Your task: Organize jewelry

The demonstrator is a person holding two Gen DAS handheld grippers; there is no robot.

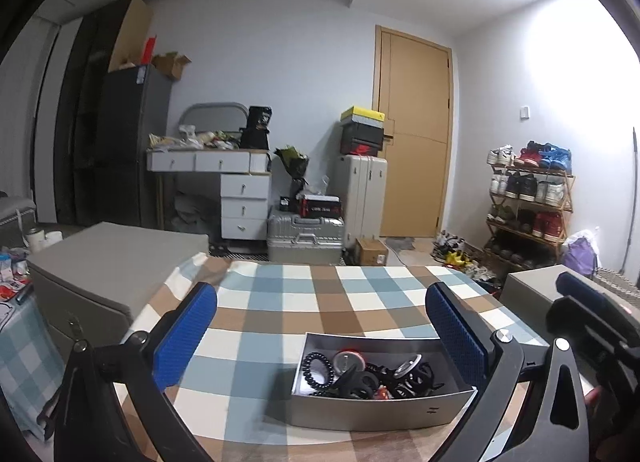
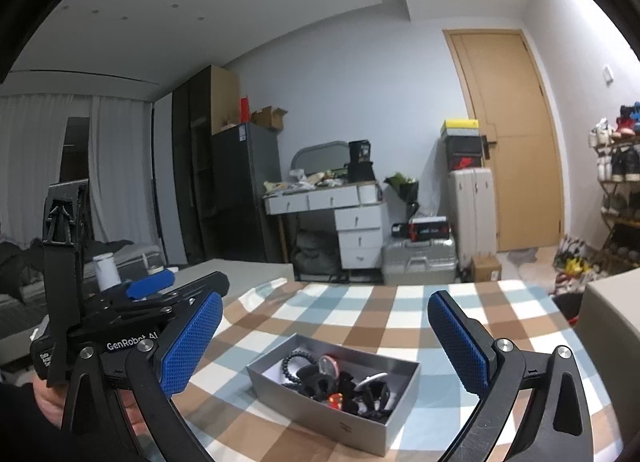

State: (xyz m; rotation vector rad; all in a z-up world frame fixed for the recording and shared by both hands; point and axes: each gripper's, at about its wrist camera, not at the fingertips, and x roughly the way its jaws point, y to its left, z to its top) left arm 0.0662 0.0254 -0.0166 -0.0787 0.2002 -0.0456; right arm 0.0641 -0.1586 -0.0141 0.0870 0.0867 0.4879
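Observation:
An open grey box (image 1: pixel 380 410) (image 2: pixel 312 410) sits on the checked tablecloth (image 1: pixel 280 302) (image 2: pixel 360 302). In it lie a black spiral hair tie (image 1: pixel 318 368) (image 2: pixel 294 364), black claw clips (image 1: pixel 416 376) (image 2: pixel 316 382), a round red-rimmed piece (image 1: pixel 348 362) and a small orange piece (image 2: pixel 336 400). My left gripper (image 1: pixel 320 294) is open above and behind the box, with nothing between its blue pads. My right gripper (image 2: pixel 326 302) is open too and empty, also clear of the box. Each gripper shows in the other's view: the right (image 1: pixel 592 310) and the left (image 2: pixel 132 310).
A large grey case (image 1: pixel 108 262) stands off the table's left edge, and another grey box (image 1: pixel 528 286) (image 2: pixel 612 314) is at the right. Beyond the table are suitcases (image 1: pixel 306 240), a white desk with drawers (image 1: pixel 244 198) and a shoe rack (image 1: pixel 528 202).

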